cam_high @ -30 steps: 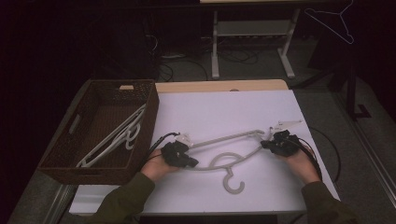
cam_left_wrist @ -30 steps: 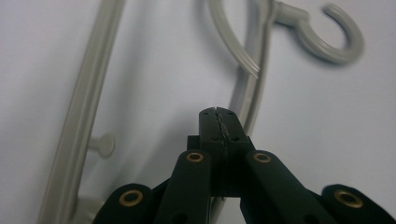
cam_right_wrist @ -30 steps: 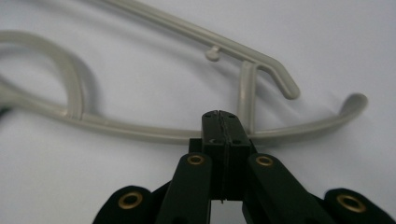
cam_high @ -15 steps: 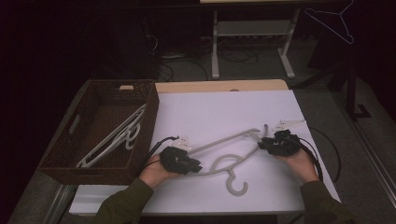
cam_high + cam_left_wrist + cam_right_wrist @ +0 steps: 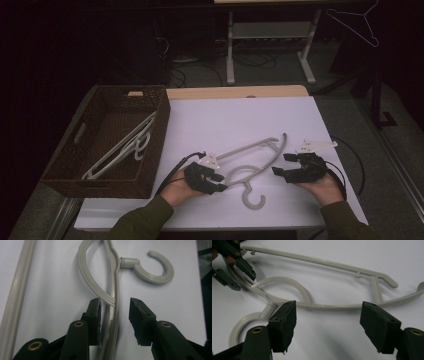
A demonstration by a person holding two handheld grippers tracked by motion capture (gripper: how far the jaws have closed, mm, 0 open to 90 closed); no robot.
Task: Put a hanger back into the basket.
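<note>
While unclamped, hanger (image 5: 115, 287) between left claw (image 5: 115, 315) (agape)

hanger (image 5: 113, 290) arm hidden between fingers (image 5: 93, 320) — far end cut off at edge

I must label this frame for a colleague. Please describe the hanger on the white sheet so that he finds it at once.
On the white sheet, right of the brown basket, a pale grey hanger lies flat between both grippers. The other hangers lie inside the basket.

White table (image 5: 240, 120), grey hanger (image 5: 250, 172), brown basket (image 5: 160, 130) on it
</note>
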